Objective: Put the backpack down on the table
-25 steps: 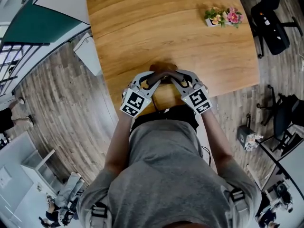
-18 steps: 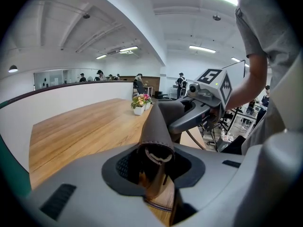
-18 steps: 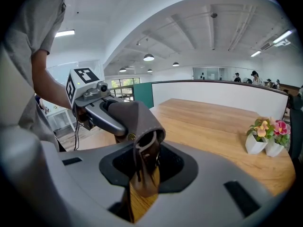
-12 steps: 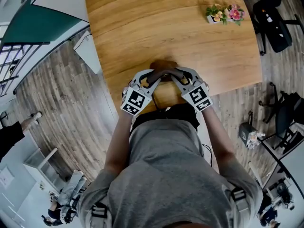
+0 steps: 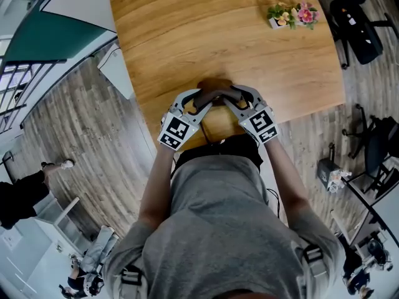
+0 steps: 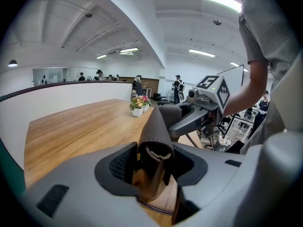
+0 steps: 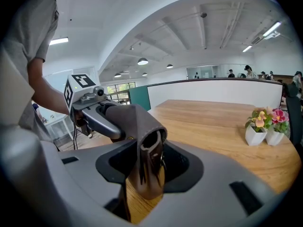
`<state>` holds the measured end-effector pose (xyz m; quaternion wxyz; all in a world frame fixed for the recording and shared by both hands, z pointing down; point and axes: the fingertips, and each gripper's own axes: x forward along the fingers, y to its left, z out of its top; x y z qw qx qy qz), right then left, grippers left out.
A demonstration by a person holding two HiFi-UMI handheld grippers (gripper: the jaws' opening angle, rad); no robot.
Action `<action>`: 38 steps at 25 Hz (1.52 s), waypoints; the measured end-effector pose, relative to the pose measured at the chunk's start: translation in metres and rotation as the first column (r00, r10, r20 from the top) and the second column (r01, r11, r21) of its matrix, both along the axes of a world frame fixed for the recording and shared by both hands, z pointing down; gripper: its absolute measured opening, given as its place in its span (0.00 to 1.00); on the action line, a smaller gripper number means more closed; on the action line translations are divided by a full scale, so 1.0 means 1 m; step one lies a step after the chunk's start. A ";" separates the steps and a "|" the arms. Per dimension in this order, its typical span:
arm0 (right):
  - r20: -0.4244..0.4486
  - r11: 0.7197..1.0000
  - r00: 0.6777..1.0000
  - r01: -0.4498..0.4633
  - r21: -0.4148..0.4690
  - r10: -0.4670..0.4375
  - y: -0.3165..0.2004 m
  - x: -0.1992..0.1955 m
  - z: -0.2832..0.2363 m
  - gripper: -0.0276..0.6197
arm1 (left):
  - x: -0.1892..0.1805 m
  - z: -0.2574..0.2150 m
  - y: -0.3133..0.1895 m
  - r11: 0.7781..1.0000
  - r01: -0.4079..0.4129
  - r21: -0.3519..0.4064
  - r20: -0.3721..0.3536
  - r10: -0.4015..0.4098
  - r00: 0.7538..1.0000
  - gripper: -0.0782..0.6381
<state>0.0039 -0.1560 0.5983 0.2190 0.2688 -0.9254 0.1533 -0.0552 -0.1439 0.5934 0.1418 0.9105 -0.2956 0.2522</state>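
Note:
The brown leather backpack (image 5: pixel 214 86) sits at the near edge of the wooden table (image 5: pixel 187 36), mostly hidden under the grippers. Its dark brown top strap (image 6: pixel 154 136) arches between both grippers. My left gripper (image 5: pixel 201 98) is around the strap's left end and my right gripper (image 5: pixel 232 96) is around its right end. In the left gripper view the jaws are opening, with dark gaps on both sides of the strap. In the right gripper view the strap (image 7: pixel 142 126) hangs loose between opening jaws.
Two small pots of flowers (image 5: pixel 290 15) stand at the table's far right. A black office chair (image 5: pixel 355 30) is beyond the right edge, and another chair (image 5: pixel 380 148) is lower right. A white cabinet (image 5: pixel 115 67) stands by the table's left side. A bystander (image 5: pixel 25 192) is at lower left.
Both grippers have stayed where they were on the strap, and their jaws look slightly wider apart. A bystander at the lower left has walked further into view.

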 end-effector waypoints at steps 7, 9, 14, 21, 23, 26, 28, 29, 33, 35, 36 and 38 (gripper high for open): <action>0.002 0.999 0.999 -0.034 0.011 0.034 -0.001 0.004 -0.003 0.36 | -0.002 -0.005 0.000 1.000 0.018 0.016 -0.011 -0.018 1.000 0.41; 0.002 0.998 0.998 -0.055 0.024 0.055 -0.003 0.008 -0.005 0.37 | -0.004 -0.008 0.000 0.999 0.030 0.023 -0.014 -0.030 0.999 0.42; 0.006 0.994 0.995 -0.101 0.034 0.101 -0.005 0.015 -0.018 0.39 | -0.010 -0.015 0.002 0.998 0.054 0.041 -0.025 -0.053 0.998 0.45; -0.011 0.989 0.990 -0.136 0.048 0.137 0.005 0.022 -0.026 0.39 | -0.020 -0.026 0.010 0.996 0.069 0.065 -0.025 -0.067 0.997 0.45; -0.025 0.988 0.989 -0.144 0.053 0.145 0.007 0.024 -0.027 0.40 | -0.024 -0.027 0.011 0.994 0.076 0.074 -0.025 -0.074 0.997 0.45; -0.044 0.986 0.986 -0.157 0.061 0.160 0.012 0.029 -0.030 0.40 | -0.029 -0.029 0.015 0.992 0.095 0.080 -0.035 -0.092 0.995 0.45; -0.046 0.984 0.984 -0.166 0.067 0.170 0.016 0.033 -0.032 0.40 | -0.030 -0.030 0.018 0.991 0.109 0.076 -0.045 -0.106 0.993 0.45; -0.045 0.983 0.984 -0.172 0.067 0.175 0.019 0.035 -0.033 0.40 | -0.031 -0.030 0.021 0.991 0.115 0.072 -0.048 -0.111 0.993 0.45; -0.045 0.982 0.982 -0.181 0.057 0.183 0.036 0.039 -0.032 0.36 | -0.036 -0.034 0.034 0.989 0.123 0.076 -0.044 -0.120 0.992 0.44; -0.039 0.984 0.985 -0.167 0.062 0.170 0.044 0.036 -0.032 0.32 | -0.038 -0.037 0.039 0.989 0.131 0.073 -0.049 -0.128 0.991 0.44; -0.036 0.985 0.986 -0.157 0.069 0.160 0.047 0.034 -0.033 0.28 | -0.039 -0.039 0.040 0.988 0.136 0.069 -0.053 -0.132 0.990 0.44; -0.033 0.988 0.991 -0.128 0.087 0.131 0.054 0.029 -0.036 0.20 | -0.040 -0.043 0.045 0.988 0.137 0.064 -0.065 -0.133 0.989 0.43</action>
